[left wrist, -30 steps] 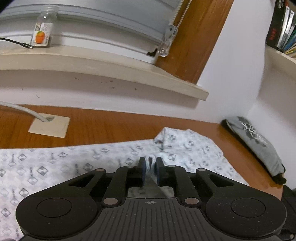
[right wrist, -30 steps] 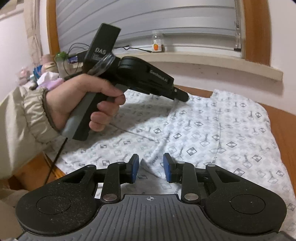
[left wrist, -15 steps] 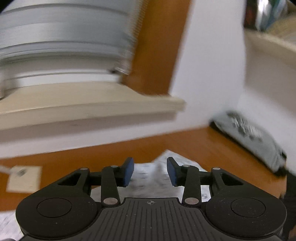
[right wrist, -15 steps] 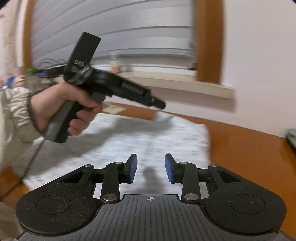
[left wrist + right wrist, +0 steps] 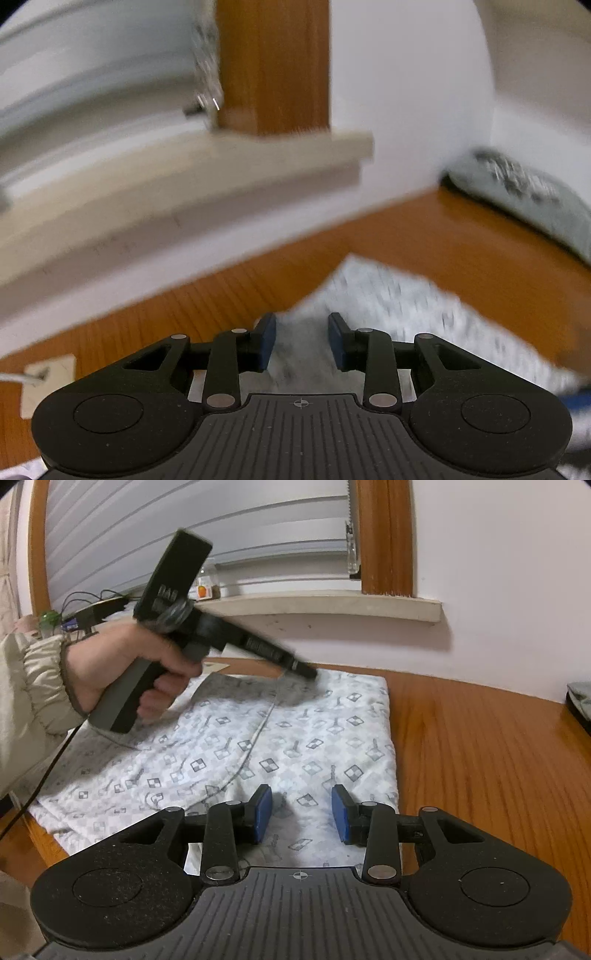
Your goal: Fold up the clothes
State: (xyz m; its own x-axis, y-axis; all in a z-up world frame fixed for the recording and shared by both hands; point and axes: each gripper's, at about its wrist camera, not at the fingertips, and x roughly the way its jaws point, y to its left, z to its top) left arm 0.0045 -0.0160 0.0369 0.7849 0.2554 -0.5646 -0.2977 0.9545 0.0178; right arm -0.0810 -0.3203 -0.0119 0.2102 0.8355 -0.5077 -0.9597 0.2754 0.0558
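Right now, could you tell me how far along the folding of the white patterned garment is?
Looks done: the white checker-patterned garment lies flat on the orange wooden table, one layer seemingly folded over along a diagonal seam. In hand: nothing; the left gripper, its jaws closing, and the right gripper both hover over it with no cloth pinched. Left: probably further folds, since it still covers a broad area.

We see the left wrist view smeared by motion blur, the windowsill (image 5: 177, 184) and patterned cloth (image 5: 388, 295) streaked. The right wrist view is sharp apart from the blurred hand-held gripper (image 5: 308, 672) above the cloth (image 5: 295, 746). Soft, even indoor light casts a faint shadow under the windowsill (image 5: 332, 603), whose line bows with fisheye distortion.
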